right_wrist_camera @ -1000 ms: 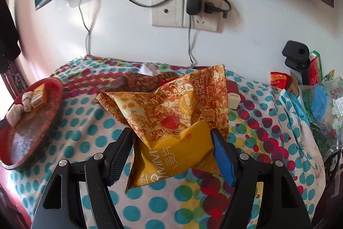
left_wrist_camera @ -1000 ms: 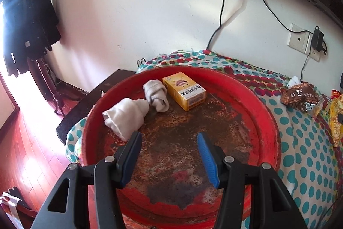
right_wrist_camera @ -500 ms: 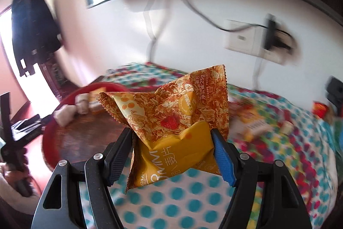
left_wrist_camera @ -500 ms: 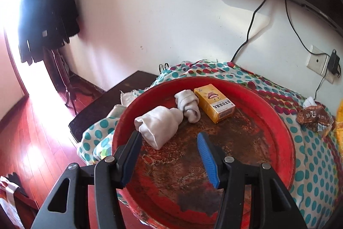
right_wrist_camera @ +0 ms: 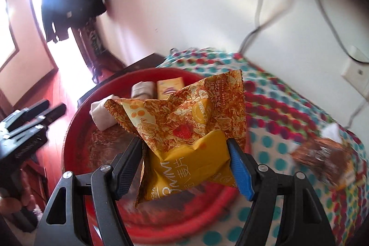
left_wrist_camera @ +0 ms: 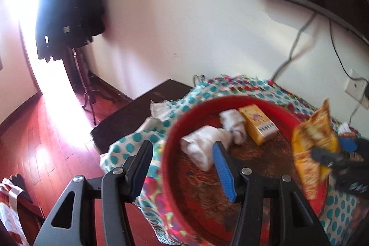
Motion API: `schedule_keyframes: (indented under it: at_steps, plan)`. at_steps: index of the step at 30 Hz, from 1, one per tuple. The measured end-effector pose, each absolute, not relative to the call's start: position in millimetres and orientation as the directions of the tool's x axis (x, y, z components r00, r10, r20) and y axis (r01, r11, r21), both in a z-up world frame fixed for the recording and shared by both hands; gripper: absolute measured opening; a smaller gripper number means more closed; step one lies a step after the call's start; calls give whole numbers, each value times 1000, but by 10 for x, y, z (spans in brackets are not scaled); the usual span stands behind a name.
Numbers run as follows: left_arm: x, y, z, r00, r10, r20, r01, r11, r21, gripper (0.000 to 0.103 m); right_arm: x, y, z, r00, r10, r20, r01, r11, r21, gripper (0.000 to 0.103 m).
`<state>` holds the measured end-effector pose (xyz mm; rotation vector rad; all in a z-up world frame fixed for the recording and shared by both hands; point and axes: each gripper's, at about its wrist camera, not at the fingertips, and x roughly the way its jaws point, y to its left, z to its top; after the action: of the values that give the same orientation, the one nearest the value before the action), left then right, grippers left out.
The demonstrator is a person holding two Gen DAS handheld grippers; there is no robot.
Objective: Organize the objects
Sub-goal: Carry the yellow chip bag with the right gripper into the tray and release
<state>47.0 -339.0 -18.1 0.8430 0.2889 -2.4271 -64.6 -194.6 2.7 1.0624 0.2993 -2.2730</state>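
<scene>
- In the left wrist view, over the near-left rim of the red tray [left_wrist_camera: 168,167], the left gripper [left_wrist_camera: 182,171] hangs with its jaws spread wide and nothing between them.
- One black finger sits outside the tray above the polka-dot cloth [left_wrist_camera: 136,142]; the blue-padded finger sits inside the rim, just in front of the white sock roll [left_wrist_camera: 203,148].
- A second, smaller sock roll [left_wrist_camera: 234,125] lies touching the first, and a yellow box [left_wrist_camera: 258,127] lies just beside it toward the far side of the tray.
- At the right edge the right gripper [left_wrist_camera: 332,151] comes in blurred, clenched on the orange snack bag [left_wrist_camera: 311,144], which hangs above the right part of the tray.
- A dark coat [left_wrist_camera: 69,4] hangs by the bright doorway, and a wall socket [left_wrist_camera: 355,85] sits above the cloth.
- In the right wrist view, the right gripper [right_wrist_camera: 184,165] squeezes the yellow lower part of the snack bag [right_wrist_camera: 184,130] between both fingers; the crumpled bag stands up out of the jaws.
- The bag is held in the air over the red tray [right_wrist_camera: 76,130], whose worn floor shows behind and below it.
- The two sock rolls [right_wrist_camera: 101,115] and the yellow box [right_wrist_camera: 169,88] lie at the tray's far side, partly hidden by the bag.
- The left gripper [right_wrist_camera: 43,112] appears at the left edge, blurred, its fingers apart.
- A brown wrapper [right_wrist_camera: 322,156] lies on the polka-dot cloth [right_wrist_camera: 276,142] to the right, well apart from the tray.
</scene>
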Motion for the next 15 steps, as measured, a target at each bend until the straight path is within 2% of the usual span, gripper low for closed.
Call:
schedule_keyframes:
  at_steps: [9,15]
  plan:
    - [661,-3771,-177,-619,-448,-645,640,-763,-85,55,-716,-2657,-124,-461,-428,-777,673,-739,8,70]
    - [655,-3813,-217,-621,-426,-658,638,-762,-109,55,-847,-2894,-296,-452,-396,-799,669,-743,-10,70]
